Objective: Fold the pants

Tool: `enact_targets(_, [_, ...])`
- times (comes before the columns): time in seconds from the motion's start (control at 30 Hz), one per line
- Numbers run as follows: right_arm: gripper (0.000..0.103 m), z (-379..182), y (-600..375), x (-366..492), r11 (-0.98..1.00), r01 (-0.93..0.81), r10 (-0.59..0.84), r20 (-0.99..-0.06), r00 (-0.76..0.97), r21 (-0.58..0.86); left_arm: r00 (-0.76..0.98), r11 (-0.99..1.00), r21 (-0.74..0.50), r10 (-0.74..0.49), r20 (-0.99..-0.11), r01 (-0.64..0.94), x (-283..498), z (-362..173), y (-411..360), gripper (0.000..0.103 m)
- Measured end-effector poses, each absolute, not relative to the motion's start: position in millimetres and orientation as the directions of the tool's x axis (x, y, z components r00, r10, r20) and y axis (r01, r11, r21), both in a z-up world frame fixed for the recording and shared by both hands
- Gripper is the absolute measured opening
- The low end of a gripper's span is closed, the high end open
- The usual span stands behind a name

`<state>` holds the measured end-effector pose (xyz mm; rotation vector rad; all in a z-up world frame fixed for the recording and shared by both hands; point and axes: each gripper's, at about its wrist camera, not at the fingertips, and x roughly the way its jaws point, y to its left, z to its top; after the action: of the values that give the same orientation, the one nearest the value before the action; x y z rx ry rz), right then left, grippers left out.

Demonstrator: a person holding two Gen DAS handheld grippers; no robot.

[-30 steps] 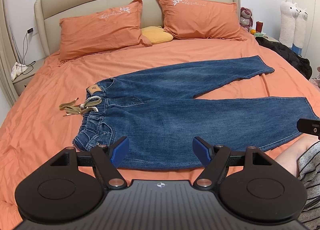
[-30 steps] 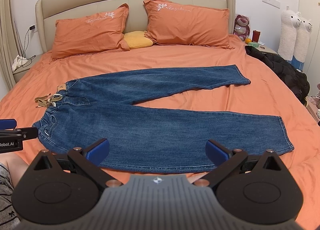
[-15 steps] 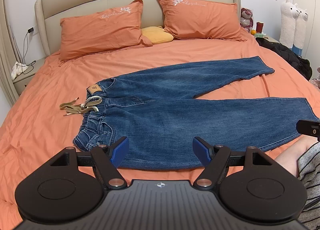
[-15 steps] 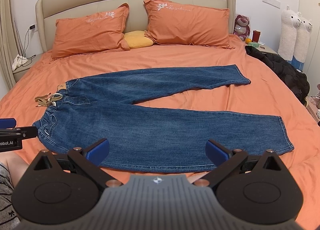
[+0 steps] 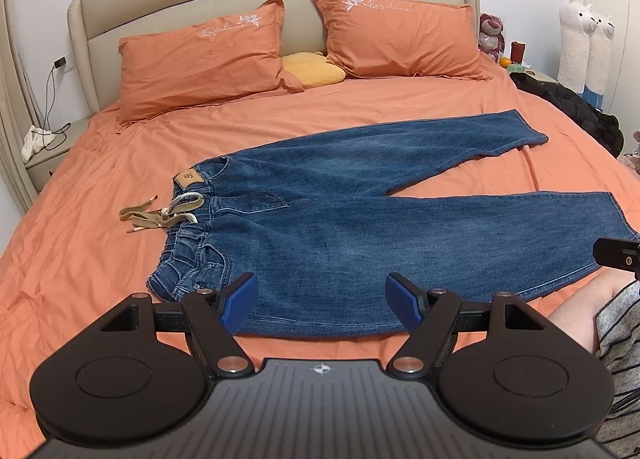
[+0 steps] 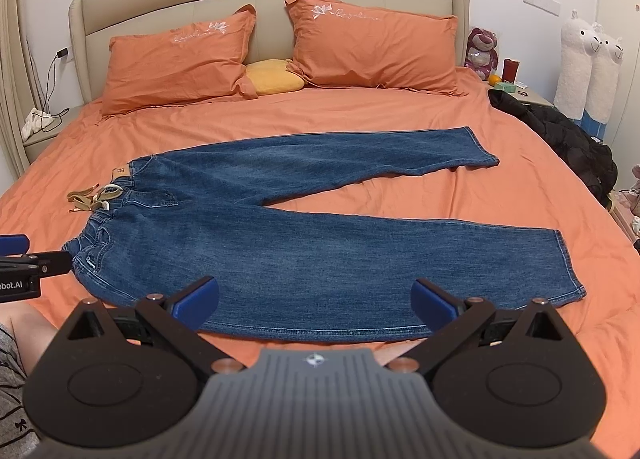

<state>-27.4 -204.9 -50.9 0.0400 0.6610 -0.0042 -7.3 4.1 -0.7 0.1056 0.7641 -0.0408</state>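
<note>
Blue jeans [image 5: 360, 227] lie flat on the orange bed [image 5: 80, 243], waistband to the left, both legs spread apart to the right; they also show in the right wrist view [image 6: 320, 251]. A beige drawstring [image 5: 160, 213] trails left from the waistband. My left gripper [image 5: 322, 301] is open and empty, just above the near edge of the jeans below the waistband. My right gripper [image 6: 316, 301] is open wide and empty, above the near edge of the near leg. Each gripper's tip shows at the edge of the other's view.
Two orange pillows [image 6: 180, 59] and a yellow cushion [image 6: 274, 77] lie at the headboard. A black jacket [image 6: 560, 135] lies at the bed's right edge. Nightstands stand on both sides, plush toys [image 6: 588, 67] at the right wall. My knees are at the bed's near edge.
Almost nothing has changed; both grippers have stayed open and nearly still in front of the jeans.
</note>
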Motion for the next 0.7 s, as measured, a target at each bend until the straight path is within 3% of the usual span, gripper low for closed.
enact_targets(0.37, [0.098,-42,-253,-24,0.995,0.015,0.041,-0.552,0.833,0.097,0.715,0.984,0.112,-0.018,-0.699,0.135,8,12,23,0.083])
enact_targets(0.6, [0.097,-41,-296,10,0.997,-0.068,0.029,-0.575,0.818,-0.045,0.683,0.924,0.212,-0.069,-0.727,0.318,44,11,42,0.08])
enact_targets(0.67, [0.094,-46,-309,26,0.992,-0.075,-0.001,-0.594,0.804,-0.104,0.654,0.887,0.252,-0.072,-0.753,0.387,57,3,47,0.08])
enact_targets(0.7, [0.086,-49,-317,35,0.989,-0.076,-0.016,-0.608,0.793,-0.125,0.638,0.864,0.277,-0.066,-0.767,0.422,63,-2,49,0.08])
